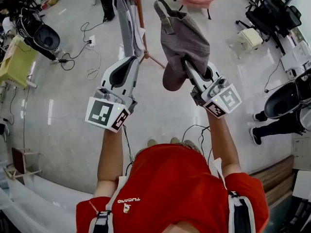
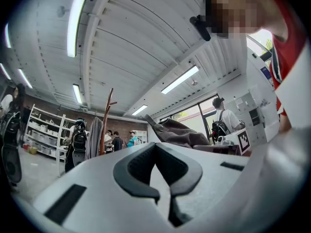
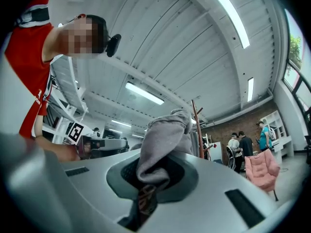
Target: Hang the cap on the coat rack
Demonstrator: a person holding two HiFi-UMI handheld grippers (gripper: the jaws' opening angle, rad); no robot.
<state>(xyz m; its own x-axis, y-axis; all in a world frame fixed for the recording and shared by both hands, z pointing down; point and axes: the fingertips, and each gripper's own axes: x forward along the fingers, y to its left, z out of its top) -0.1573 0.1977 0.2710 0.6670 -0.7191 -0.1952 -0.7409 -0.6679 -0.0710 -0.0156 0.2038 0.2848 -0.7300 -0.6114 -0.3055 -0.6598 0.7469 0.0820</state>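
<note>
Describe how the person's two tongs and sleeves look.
The left tongs and right tongs are light grey plastic shells with black pads inside. Each carries a white cube printed with black square markers, and thin dark cables trail from them. The person wears a red short-sleeved shirt with dark shoulder straps.

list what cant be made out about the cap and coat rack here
- Top and hooks of the coat rack: head view, cut off by the upper edge.
- Its free hooks: left gripper view, too small to tell.
- Gripped part of the cap: right gripper view, buried inside the right gripper.
</note>
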